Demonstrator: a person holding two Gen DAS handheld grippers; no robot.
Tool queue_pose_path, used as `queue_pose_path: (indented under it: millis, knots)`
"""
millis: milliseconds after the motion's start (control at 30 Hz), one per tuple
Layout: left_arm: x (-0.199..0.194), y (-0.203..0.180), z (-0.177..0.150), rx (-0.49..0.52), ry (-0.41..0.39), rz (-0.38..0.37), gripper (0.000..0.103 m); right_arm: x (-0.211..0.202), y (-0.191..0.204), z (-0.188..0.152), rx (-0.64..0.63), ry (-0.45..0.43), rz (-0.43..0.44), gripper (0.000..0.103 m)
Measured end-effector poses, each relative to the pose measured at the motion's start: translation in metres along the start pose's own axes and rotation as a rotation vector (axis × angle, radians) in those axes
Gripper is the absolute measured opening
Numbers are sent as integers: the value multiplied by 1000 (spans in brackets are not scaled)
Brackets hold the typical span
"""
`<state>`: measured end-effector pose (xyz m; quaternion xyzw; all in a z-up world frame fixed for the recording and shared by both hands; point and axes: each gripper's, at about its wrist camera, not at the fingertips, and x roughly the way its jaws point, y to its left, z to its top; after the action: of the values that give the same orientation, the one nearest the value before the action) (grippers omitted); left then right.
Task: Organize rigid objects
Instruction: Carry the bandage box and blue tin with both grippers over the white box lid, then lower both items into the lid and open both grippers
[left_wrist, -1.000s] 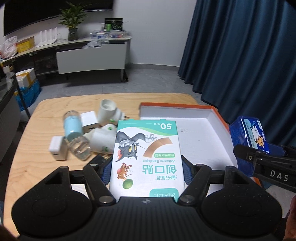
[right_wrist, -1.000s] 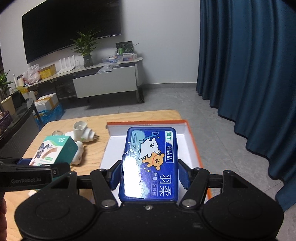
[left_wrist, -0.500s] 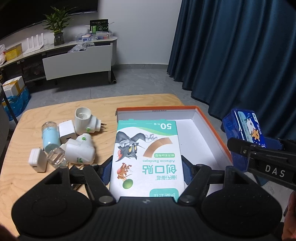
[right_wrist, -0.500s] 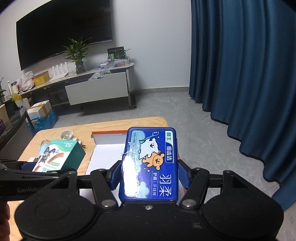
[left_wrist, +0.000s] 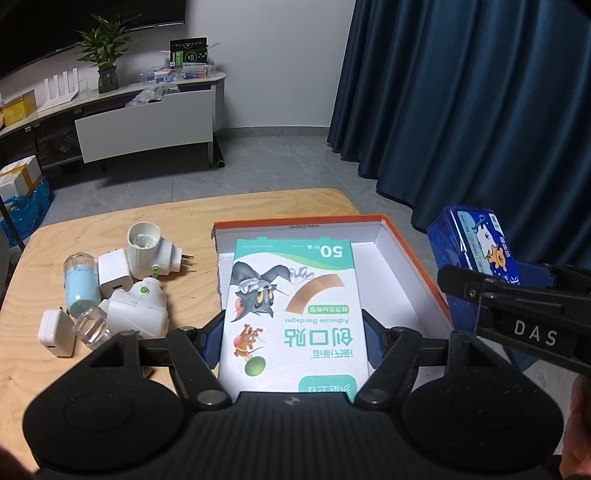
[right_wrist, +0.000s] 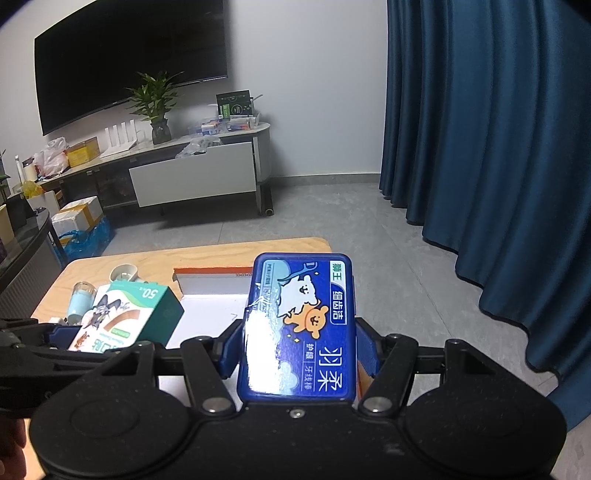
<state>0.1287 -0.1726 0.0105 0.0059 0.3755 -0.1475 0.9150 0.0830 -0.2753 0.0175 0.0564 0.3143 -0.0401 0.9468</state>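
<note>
The left gripper (left_wrist: 293, 332) has its jaws clenched on the long sides of a box of plasters (left_wrist: 291, 310), a white and green carton printed with a cartoon cat and mouse. The carton is held flat, printed face up, above the near left part of an open tray (left_wrist: 413, 254) with orange outer walls and a white inside, which lies on the wooden table (left_wrist: 184, 214). In the right wrist view the same carton (right_wrist: 122, 317) shows at 9 o'clock of the frame, with the tray's far wall (right_wrist: 210, 275) beyond it.

The right gripper (right_wrist: 299, 354) has its jaws clenched on a blue box (right_wrist: 299, 325), glossy, with a white animal and an orange bear on its lid. In the left wrist view this box (left_wrist: 476, 240) hangs at 3 o'clock, just outside the tray's right wall and above its level.

At 9 o'clock of the tray, on the bare table, lies a loose cluster: a white plug adapter (left_wrist: 147, 247) with two prongs pointing at the tray, a white device with a green button (left_wrist: 138, 308) just in front of it, a small white charger (left_wrist: 114, 275) between them, a pale blue bottle (left_wrist: 79, 286) lying on its side, a clear cap (left_wrist: 92, 326), and another white charger (left_wrist: 55, 332) at the near left edge of the group. These things touch or nearly touch one another and stand well apart from the tray.
</note>
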Motion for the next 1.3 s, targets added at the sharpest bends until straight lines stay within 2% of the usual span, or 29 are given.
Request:
queue_pose_path:
  millis: [667, 1300]
  knots:
    - [21, 1, 5, -14, 30, 0, 72, 40, 5, 14, -38, 44, 18, 74]
    - [55, 9, 11, -42, 70, 8, 72, 93, 6, 21, -52, 126, 37, 74]
